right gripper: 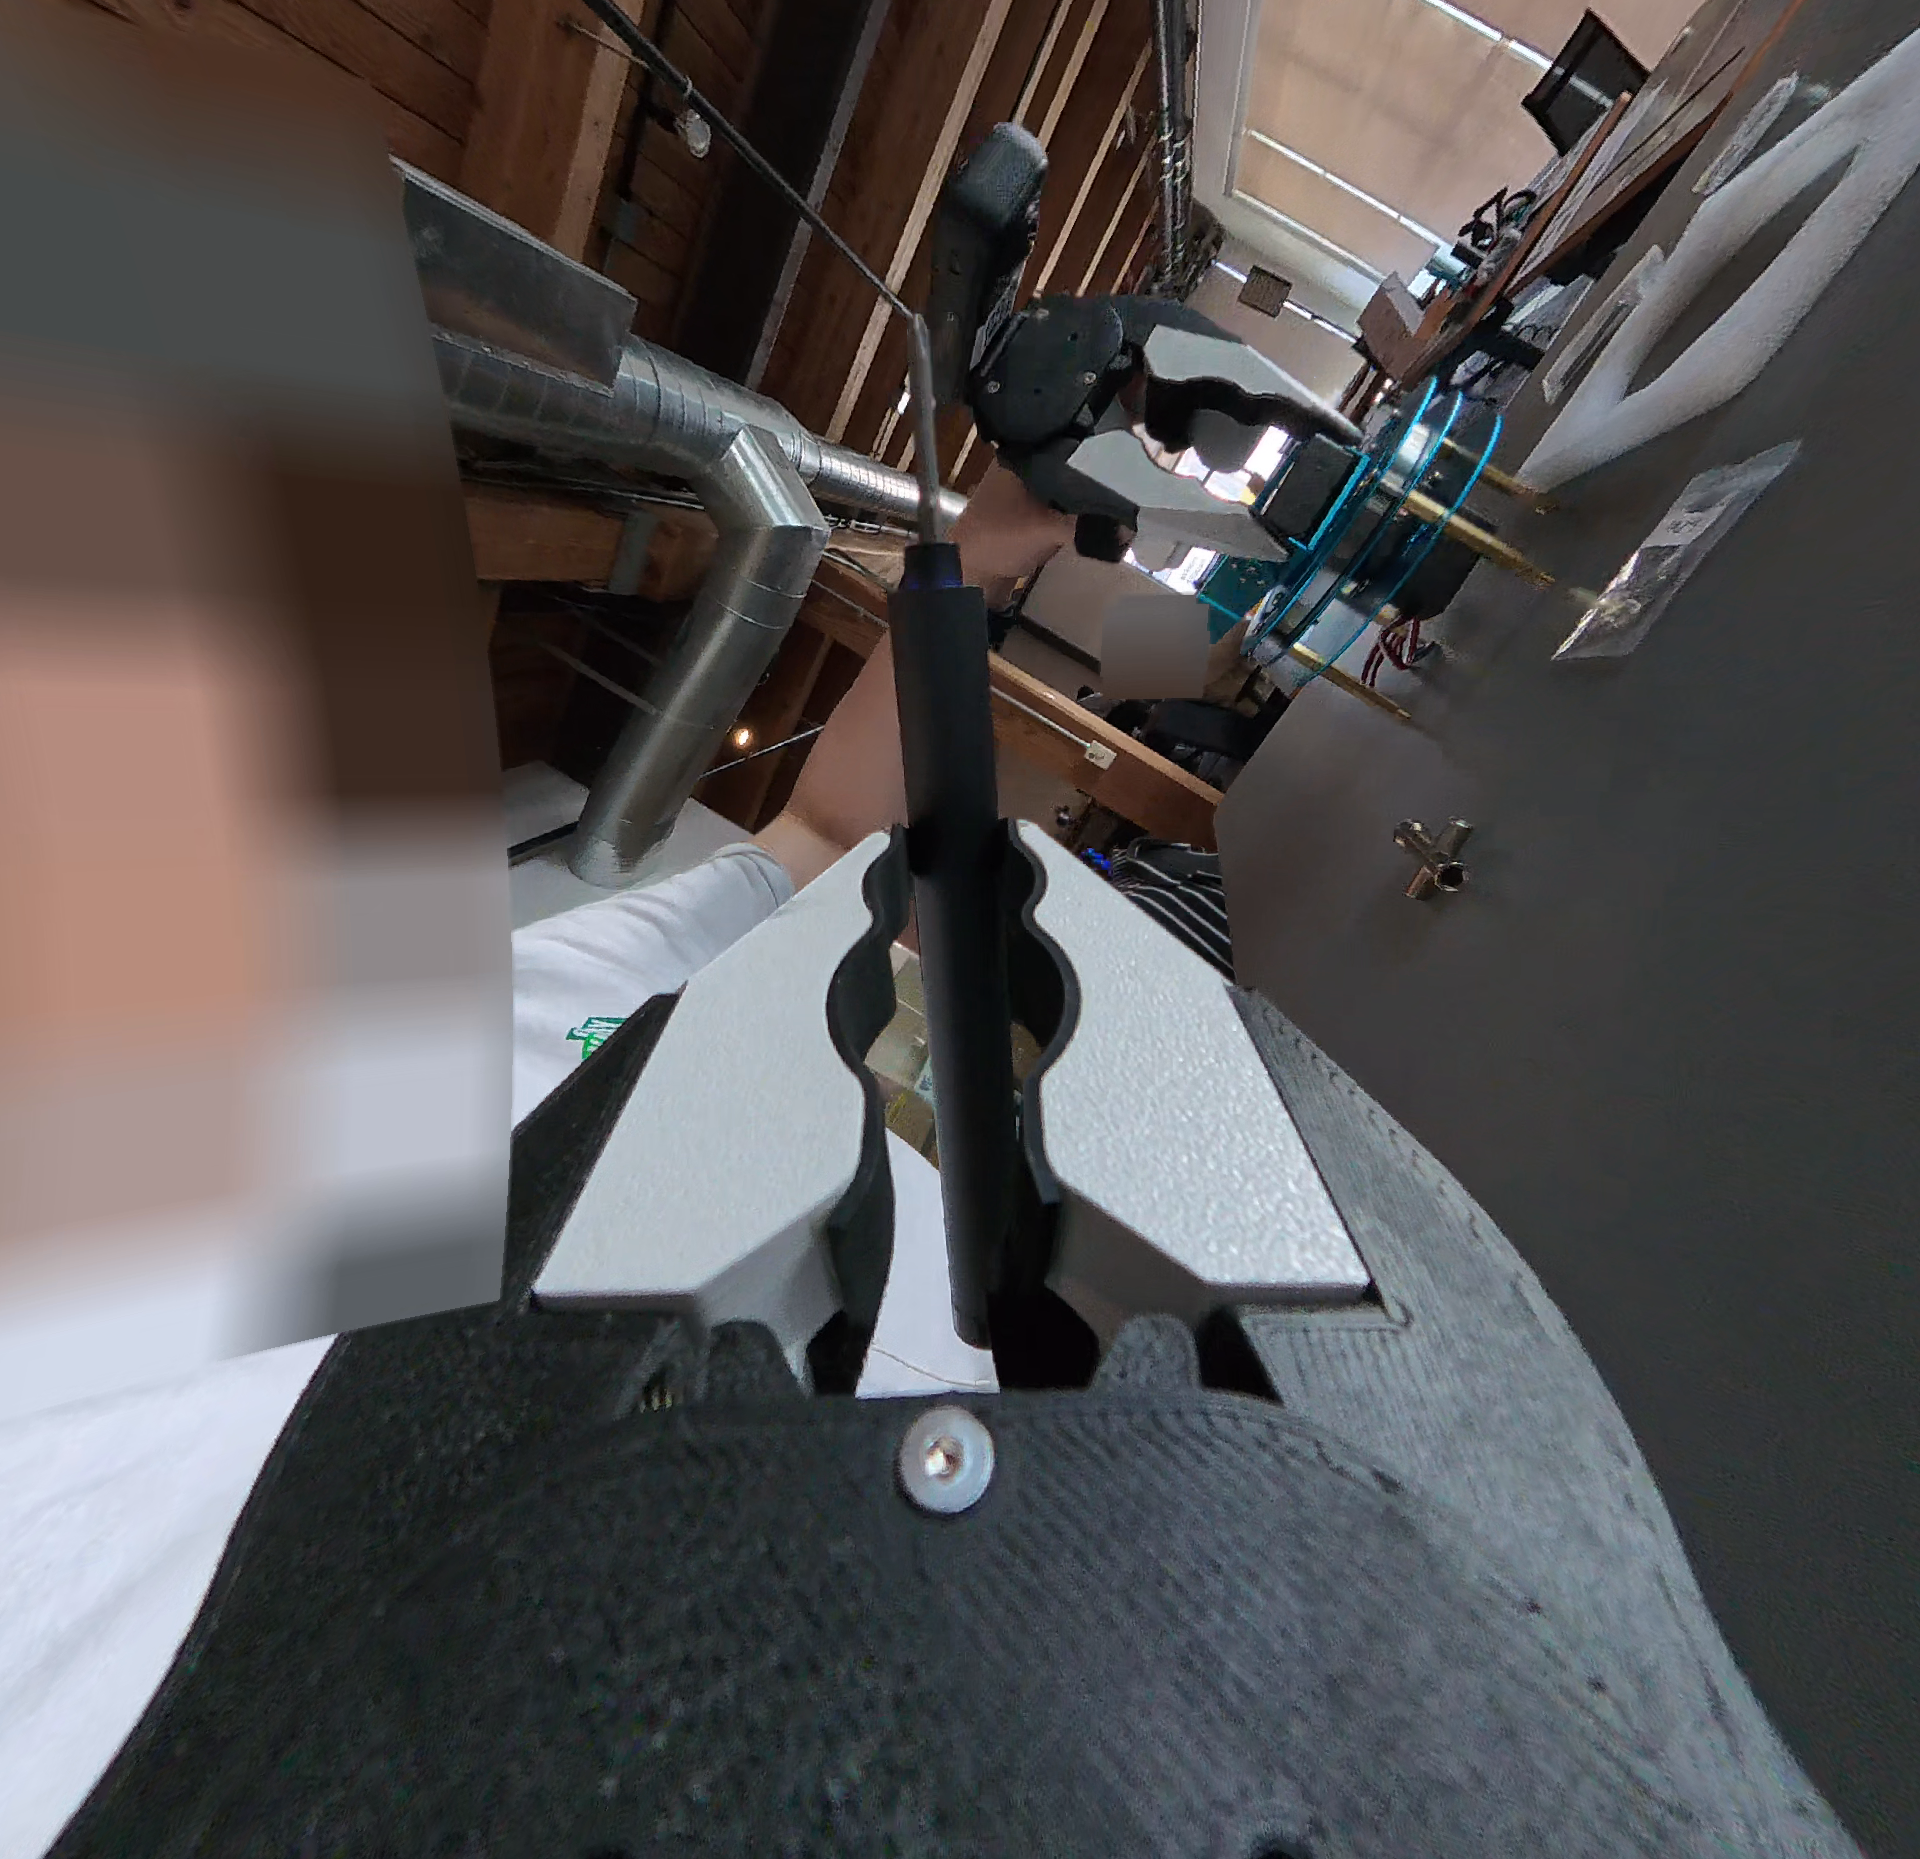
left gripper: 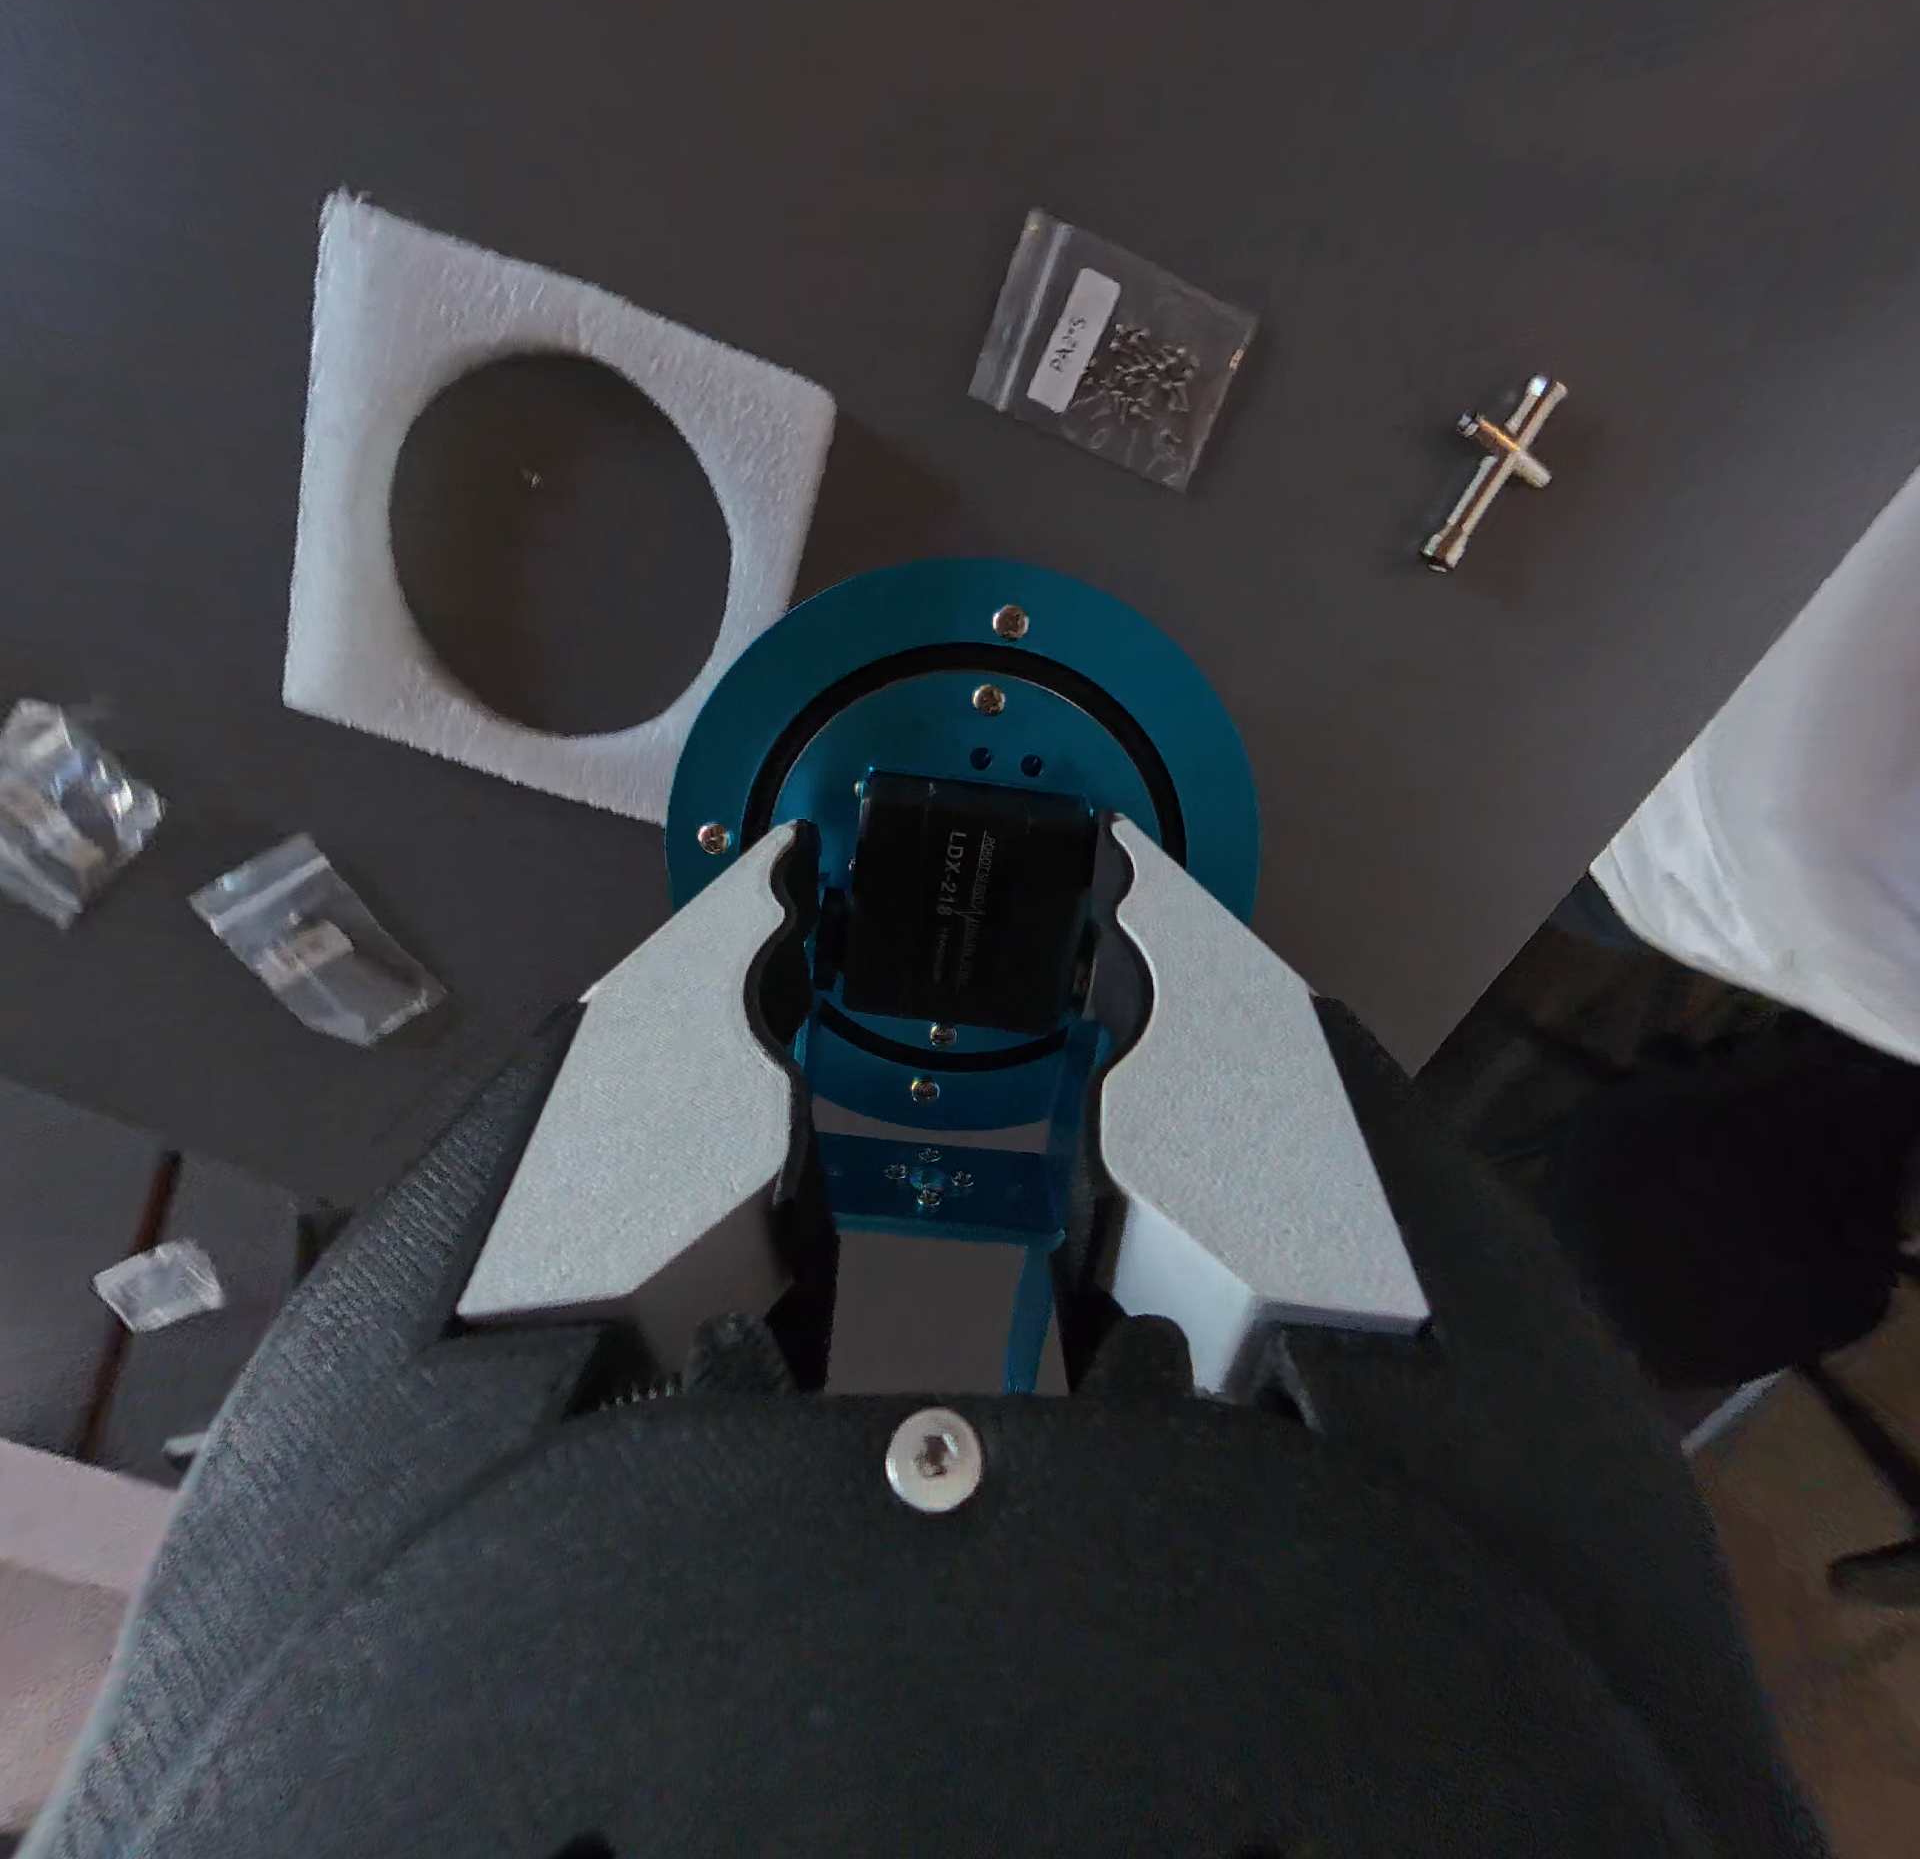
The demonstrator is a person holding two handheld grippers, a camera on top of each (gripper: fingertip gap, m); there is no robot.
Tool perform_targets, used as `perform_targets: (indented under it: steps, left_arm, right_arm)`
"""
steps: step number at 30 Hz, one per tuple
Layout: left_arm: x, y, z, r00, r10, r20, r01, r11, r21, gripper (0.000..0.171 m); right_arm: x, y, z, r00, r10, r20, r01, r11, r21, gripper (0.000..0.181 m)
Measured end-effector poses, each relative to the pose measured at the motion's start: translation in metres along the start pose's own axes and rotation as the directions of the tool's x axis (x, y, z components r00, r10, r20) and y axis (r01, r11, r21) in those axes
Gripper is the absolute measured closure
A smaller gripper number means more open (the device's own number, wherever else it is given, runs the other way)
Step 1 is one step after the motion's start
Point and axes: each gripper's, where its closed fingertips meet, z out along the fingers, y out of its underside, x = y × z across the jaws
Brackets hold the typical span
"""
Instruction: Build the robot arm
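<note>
My left gripper [left gripper: 956, 833] is shut on a black servo [left gripper: 966, 905] mounted in a blue bracket on a round blue turntable base [left gripper: 1143, 687], which stands on the dark grey table [left gripper: 1039, 95]. The right wrist view shows this gripper [right gripper: 1309, 479] from the side, clamping the servo on the blue base [right gripper: 1382, 521], which stands on brass standoffs [right gripper: 1496, 552]. My right gripper [right gripper: 956, 833] is shut on the black handle of a screwdriver [right gripper: 940, 687]. Its metal shaft points away from the table, and the gripper is held off the table edge.
A white foam square with a round hole [left gripper: 364, 562] lies left of the base. A bag of screws [left gripper: 1117, 349] and a metal cross wrench [left gripper: 1496, 469] lie beyond it. Several small plastic bags [left gripper: 312, 942] lie at left. A person's white sleeve [left gripper: 1787, 822] is at right. About 30 cm separates my left fingertips from my right.
</note>
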Motion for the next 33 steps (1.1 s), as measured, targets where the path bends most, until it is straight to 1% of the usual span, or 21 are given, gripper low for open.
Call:
perform_targets:
  steps: [1,2,5,7,8,10,12,13,15,16,18,19,20,22,23,24,26,28,30,32,33]
  left_arm:
    - [-0.001,0.003,-0.001,0.999,-0.052,0.015,0.052,0.999,-0.014,0.119]
    - [0.000,0.005,-0.002,0.994,-0.109,0.024,0.109,0.994,-0.026,0.126]
    - [0.000,0.012,-0.004,0.950,-0.305,0.067,0.308,0.951,-0.040,0.127]
    - [0.000,0.013,-0.004,0.926,-0.367,0.087,0.371,0.928,-0.031,0.126]
    - [-0.001,0.012,-0.004,0.900,-0.424,0.097,0.427,0.904,-0.007,0.126]
    - [-0.005,0.010,-0.003,0.824,-0.555,0.119,0.554,0.831,0.042,0.126]
    - [-0.009,0.012,-0.004,0.714,-0.684,0.151,0.683,0.727,0.064,0.126]
    - [-0.010,0.014,-0.004,0.676,-0.718,0.167,0.721,0.691,0.057,0.126]
    - [-0.011,0.013,-0.004,0.627,-0.759,0.177,0.763,0.644,0.063,0.126]
    - [-0.009,0.013,-0.004,0.626,-0.759,0.179,0.764,0.643,0.052,0.126]
    - [-0.005,0.015,-0.006,0.672,-0.722,0.164,0.731,0.682,0.009,0.127]
    - [-0.004,0.015,-0.009,0.690,-0.710,0.144,0.717,0.698,0.004,0.127]
    - [-0.002,0.012,-0.012,0.695,-0.712,0.105,0.714,0.700,0.024,0.124]
    - [-0.003,0.001,-0.021,0.698,-0.716,-0.012,0.713,0.694,0.096,0.116]
    - [-0.004,-0.003,-0.026,0.718,-0.694,-0.058,0.695,0.708,0.129,0.114]
    - [-0.004,-0.006,-0.032,0.755,-0.648,-0.097,0.655,0.739,0.161,0.118]
    - [-0.006,-0.007,-0.043,0.831,-0.540,-0.132,0.556,0.804,0.212,0.120]
    - [-0.001,-0.007,-0.052,0.906,-0.389,-0.167,0.420,0.873,0.248,0.123]
    - [-0.001,0.002,-0.056,0.970,-0.207,-0.124,0.232,0.944,0.237,0.124]
    - [-0.003,0.008,-0.057,0.995,-0.053,-0.088,0.071,0.973,0.221,0.125]
    - [-0.001,0.008,-0.058,0.995,0.016,-0.102,0.007,0.975,0.223,0.126]
  right_arm:
    - [-0.001,-0.001,-0.001,1.000,0.001,0.009,-0.001,1.000,-0.013,0.166]
    - [-0.002,-0.002,-0.003,1.000,0.003,0.017,-0.002,1.000,-0.024,0.166]
    - [-0.003,-0.005,-0.005,0.999,0.017,0.045,-0.014,0.999,-0.052,0.166]
    - [-0.003,-0.005,-0.006,0.997,0.028,0.066,-0.023,0.997,-0.074,0.166]
    - [-0.003,-0.006,-0.006,0.997,0.033,0.074,-0.027,0.996,-0.083,0.166]
    - [-0.002,-0.006,-0.007,0.996,0.035,0.081,-0.027,0.995,-0.099,0.166]
    - [-0.002,-0.007,-0.006,0.996,0.037,0.087,-0.027,0.993,-0.111,0.166]
    - [-0.002,-0.008,-0.006,0.995,0.039,0.091,-0.029,0.993,-0.116,0.166]
    - [-0.002,-0.009,-0.005,0.994,0.051,0.101,-0.038,0.992,-0.120,0.166]
    - [-0.001,-0.009,-0.005,0.993,0.059,0.103,-0.046,0.991,-0.123,0.166]
    - [0.001,-0.008,-0.004,0.992,0.068,0.109,-0.053,0.990,-0.132,0.166]
    - [0.001,-0.007,-0.004,0.992,0.067,0.111,-0.052,0.989,-0.136,0.166]
    - [0.001,-0.006,-0.004,0.992,0.061,0.111,-0.045,0.989,-0.139,0.166]
    - [0.005,-0.005,-0.005,0.994,0.050,0.098,-0.036,0.990,-0.134,0.166]
    - [0.007,-0.005,-0.005,0.995,0.047,0.091,-0.036,0.992,-0.125,0.166]
    - [0.009,-0.006,-0.006,0.995,0.049,0.083,-0.040,0.993,-0.112,0.166]
    - [0.015,-0.007,-0.009,0.996,0.061,0.059,-0.055,0.994,-0.096,0.166]
    - [0.024,-0.008,-0.013,0.997,0.073,-0.001,-0.073,0.993,-0.096,0.166]
    - [0.036,-0.007,-0.018,0.993,0.077,-0.087,-0.087,0.989,-0.118,0.166]
    - [0.045,-0.008,-0.020,0.985,0.066,-0.157,-0.087,0.987,-0.136,0.166]
    - [0.048,-0.009,-0.021,0.981,0.066,-0.184,-0.093,0.986,-0.138,0.166]
